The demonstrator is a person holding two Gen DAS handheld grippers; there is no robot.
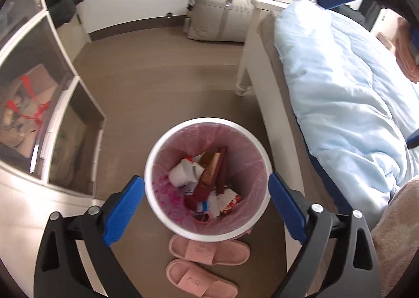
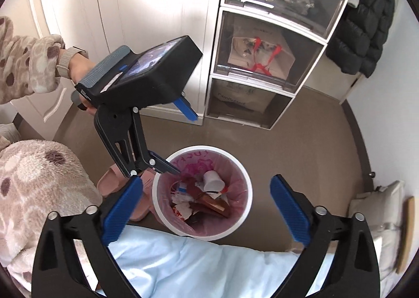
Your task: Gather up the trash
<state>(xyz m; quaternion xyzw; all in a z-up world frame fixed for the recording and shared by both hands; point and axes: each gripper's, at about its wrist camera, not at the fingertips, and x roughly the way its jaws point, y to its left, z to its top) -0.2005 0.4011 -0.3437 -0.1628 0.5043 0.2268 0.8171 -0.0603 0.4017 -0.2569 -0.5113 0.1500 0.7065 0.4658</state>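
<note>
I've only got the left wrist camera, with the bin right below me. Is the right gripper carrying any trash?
Observer: No. The right gripper is open, with nothing between its fingers.
Operator: Where is it?
Observer: Above the blue duvet, facing the trash bin past the bed's edge.
Operator: How does my gripper look from there?
Observer: The left gripper is open and empty. Its lower finger shows against the bin's rim on the side of the pink slippers.

White bin (image 1: 157, 209) with pink liner (image 1: 251, 167), pink slippers (image 1: 209, 251), pale blue duvet (image 1: 340, 83), brown floor (image 1: 162, 67)
</note>
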